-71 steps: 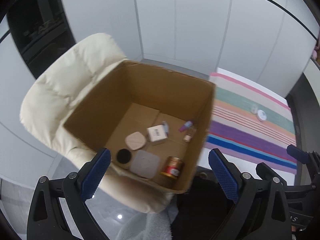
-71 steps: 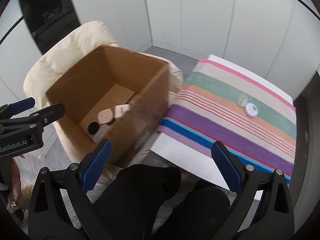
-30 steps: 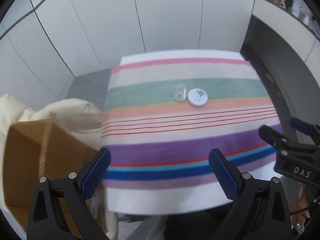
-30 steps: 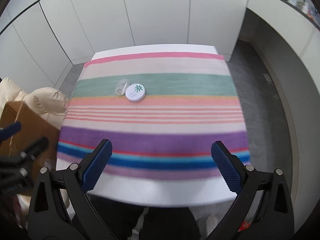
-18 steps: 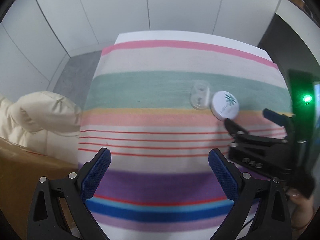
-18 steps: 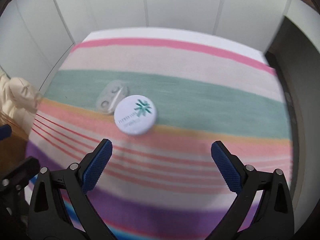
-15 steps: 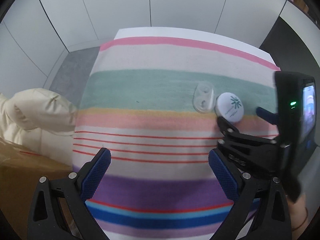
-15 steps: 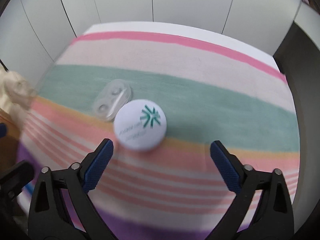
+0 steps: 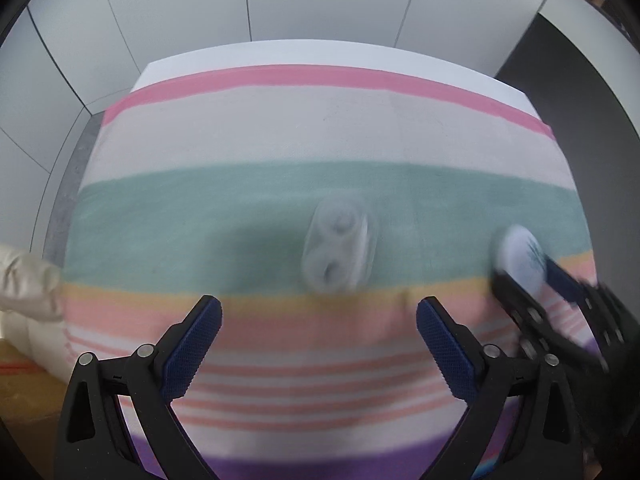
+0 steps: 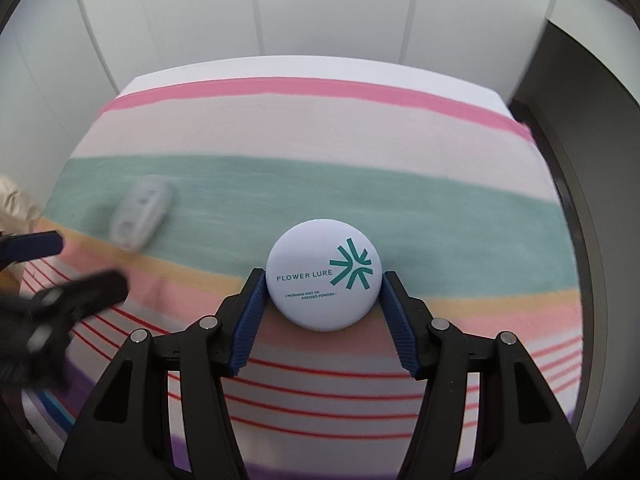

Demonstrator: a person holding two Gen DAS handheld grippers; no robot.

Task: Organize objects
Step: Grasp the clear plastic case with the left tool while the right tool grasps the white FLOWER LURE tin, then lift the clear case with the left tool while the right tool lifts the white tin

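Right tongs [image 10: 323, 280] are closing around the white powder compact [image 10: 323, 274], pads about touching; left tongs [image 9: 318, 322], closing slightly yet released, next must straddle the clear case [image 9: 340, 250].

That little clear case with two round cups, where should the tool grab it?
Grip the clear case across its narrow middle, on the two long sides, coming straight down from above. It lies flat and low on the striped cloth, with its long way pointing away from the left tool, whose jaws, now closing, already flank it.
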